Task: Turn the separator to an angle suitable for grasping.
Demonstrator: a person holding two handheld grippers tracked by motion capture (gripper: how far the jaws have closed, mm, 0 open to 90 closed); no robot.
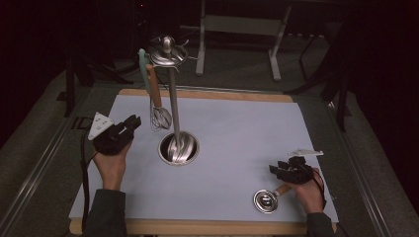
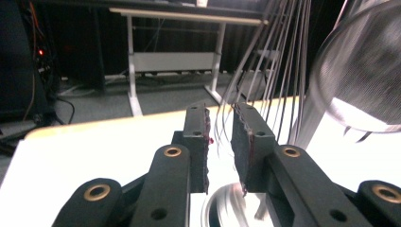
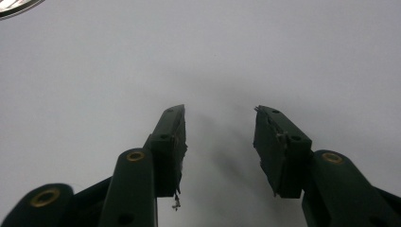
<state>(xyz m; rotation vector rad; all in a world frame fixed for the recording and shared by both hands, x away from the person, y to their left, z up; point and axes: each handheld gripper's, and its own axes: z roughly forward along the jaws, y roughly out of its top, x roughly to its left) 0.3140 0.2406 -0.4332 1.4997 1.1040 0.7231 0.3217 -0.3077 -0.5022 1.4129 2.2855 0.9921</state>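
Observation:
A metal utensil stand (image 1: pixel 173 98) rises from a round base (image 1: pixel 179 148) near the middle of the mat. A whisk (image 1: pixel 159 116) with a wooden handle and a mint green grip hangs from the stand's top. My left gripper (image 1: pixel 133 122) is just left of the whisk head. In the left gripper view its jaws (image 2: pixel 220 111) stand open with a few whisk wires (image 2: pixel 265 71) passing between and behind the tips. My right gripper (image 1: pixel 275 169) is open over bare mat (image 3: pixel 220 109), just beyond a small metal ladle (image 1: pixel 265 200) with a wooden handle.
The white mat (image 1: pixel 237 128) covers a wooden table with grey floor around it. A white metal table frame (image 1: pixel 237 24) stands behind. In the left gripper view a blurred round metal shape (image 2: pixel 364 71) hangs close at the right.

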